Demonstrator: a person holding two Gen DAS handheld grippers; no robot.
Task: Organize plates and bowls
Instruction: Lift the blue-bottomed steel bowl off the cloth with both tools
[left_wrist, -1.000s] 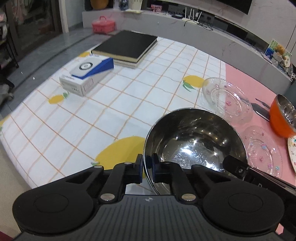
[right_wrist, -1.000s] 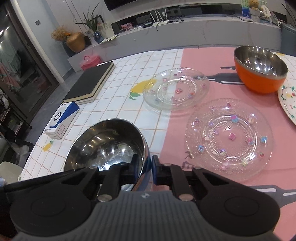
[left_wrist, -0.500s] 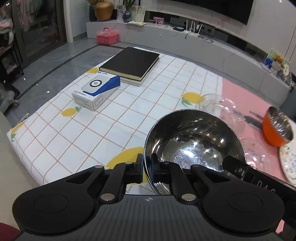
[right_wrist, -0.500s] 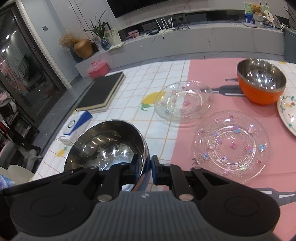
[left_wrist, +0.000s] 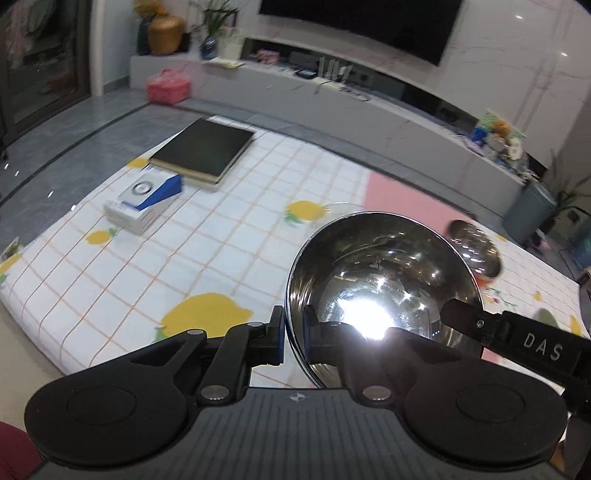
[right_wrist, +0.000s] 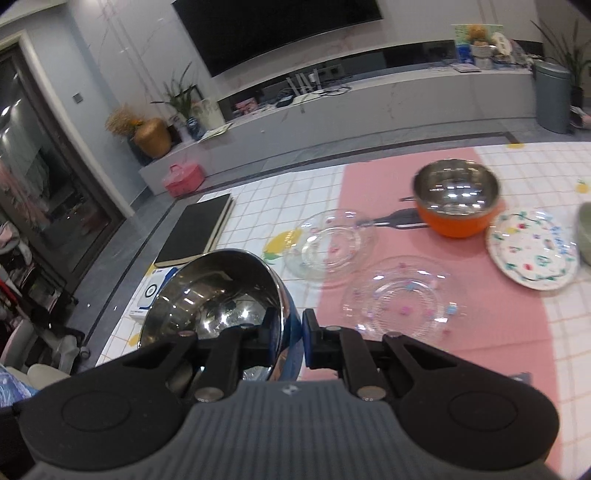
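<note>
left gripper (left_wrist: 293, 334): clamped on the near rim of the steel bowl (left_wrist: 384, 280)
right gripper (right_wrist: 291, 338): pinching the same bowl's opposite rim, blue outer wall between the pads
steel bowl: held up above the lemon-print cloth (left_wrist: 207, 254)
orange bowl (right_wrist: 456, 203): on the pink mat (right_wrist: 373, 192)
glass plates (right_wrist: 330, 245): two, side by side near it

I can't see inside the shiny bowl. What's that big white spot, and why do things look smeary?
Left wrist view: a lamp's glare whites out the blue-sided steel bowl; the far steel-lined orange bowl is motion-smeared. Right wrist view: no glare, mild blur on the clear glass plates.
</note>
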